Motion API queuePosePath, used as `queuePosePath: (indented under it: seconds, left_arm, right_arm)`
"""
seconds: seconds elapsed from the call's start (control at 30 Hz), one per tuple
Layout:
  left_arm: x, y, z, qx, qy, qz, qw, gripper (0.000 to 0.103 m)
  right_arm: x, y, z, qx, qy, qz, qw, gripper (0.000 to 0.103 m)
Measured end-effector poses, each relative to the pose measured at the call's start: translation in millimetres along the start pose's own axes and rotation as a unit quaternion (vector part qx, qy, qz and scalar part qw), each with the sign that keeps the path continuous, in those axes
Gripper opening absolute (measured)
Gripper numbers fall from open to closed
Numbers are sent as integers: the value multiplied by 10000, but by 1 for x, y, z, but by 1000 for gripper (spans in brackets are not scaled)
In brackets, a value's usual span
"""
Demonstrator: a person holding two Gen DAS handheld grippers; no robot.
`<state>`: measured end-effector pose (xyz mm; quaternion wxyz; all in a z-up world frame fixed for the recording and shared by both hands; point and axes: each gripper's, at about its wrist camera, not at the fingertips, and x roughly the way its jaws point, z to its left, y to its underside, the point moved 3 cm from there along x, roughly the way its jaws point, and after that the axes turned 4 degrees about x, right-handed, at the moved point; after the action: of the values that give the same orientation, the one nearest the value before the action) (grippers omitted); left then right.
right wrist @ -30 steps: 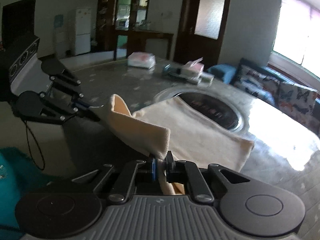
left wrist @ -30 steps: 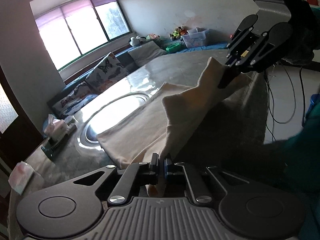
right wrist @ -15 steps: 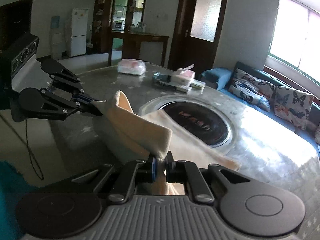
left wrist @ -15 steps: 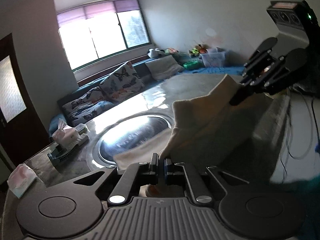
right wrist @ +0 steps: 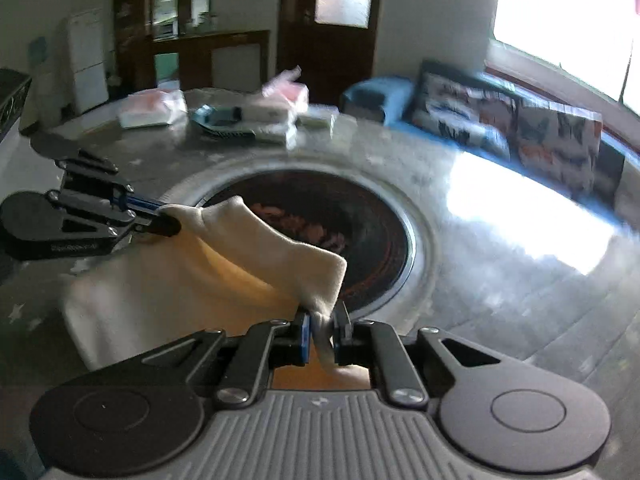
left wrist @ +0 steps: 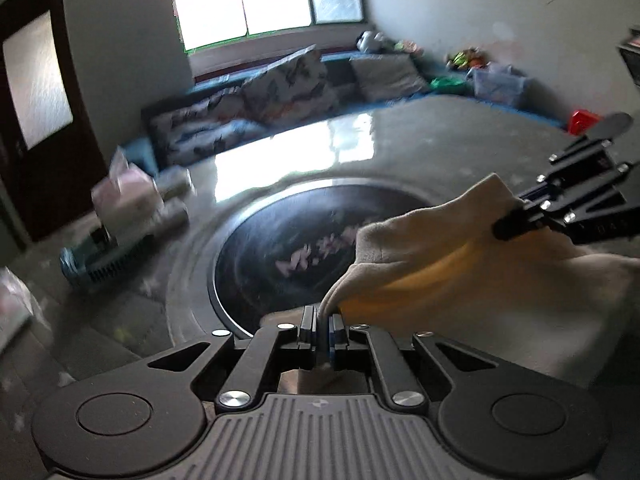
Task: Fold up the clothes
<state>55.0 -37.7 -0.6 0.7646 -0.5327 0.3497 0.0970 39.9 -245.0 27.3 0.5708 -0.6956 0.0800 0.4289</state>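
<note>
Both tools carried the cream garment (left wrist: 472,280) forward, folded, edge raised.

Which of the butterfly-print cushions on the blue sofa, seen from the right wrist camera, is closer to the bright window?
The right-hand cushion, lit pale at the frame's right beneath the window. The other cushion sits further left, nearer the sofa end.
</note>
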Motion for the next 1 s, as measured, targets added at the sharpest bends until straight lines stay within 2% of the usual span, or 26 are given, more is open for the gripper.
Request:
queuePosePath:
  seconds: [0.07, 0.13, 0.2, 0.27, 0.37, 0.43, 0.6, 0.83, 0.93, 1.0]
  left_arm:
    - [2, 1, -1, -52, -35, 5, 10000, 11]
    - [1, 0, 2, -118, -38, 7, 9999, 13]
    - [3, -3, 7, -147, -175, 4, 9997, 22]
    - [-2, -5, 12, -254, -362, -24, 9990, 22]
    - [-11, -13, 16, -550, -486, -110, 9972, 22]
    - [-20, -20, 15, -707, -393, -245, 9964, 21]
    - [-29, -32, -9, -666, 190, -374, 9969, 22]
    - [12, -33, -24, -714, 482, 40, 9963, 22]
    - [28, -29, -16, -962, 461, 182, 9941, 22]
    - [30, -27, -11, -1113, 483, 115, 9926, 22]
  right_arm:
    - [1, 6, -9, 247, 92, -45, 9996, 13]
    - [1, 11, -18, 492, 182, -95, 9986, 19]
    - [1, 16, -27, 737, 272, -146, 9968, 19]
    - [-7, 15, -34, 923, 354, -251, 9948, 19]
    - [-20, 10, -31, 948, 250, -404, 9944, 19]
    - [-24, 6, -24, 943, 81, -428, 9946, 19]
    - [-2, -2, -7, 963, -129, -314, 9948, 19]
    - [27, -1, -3, 1168, -8, -139, 9931, 19]
    - [30, 1, -3, 1157, 23, -171, 9931, 19]
    - [31, 3, -2, 1110, 42, -210, 9936, 20]
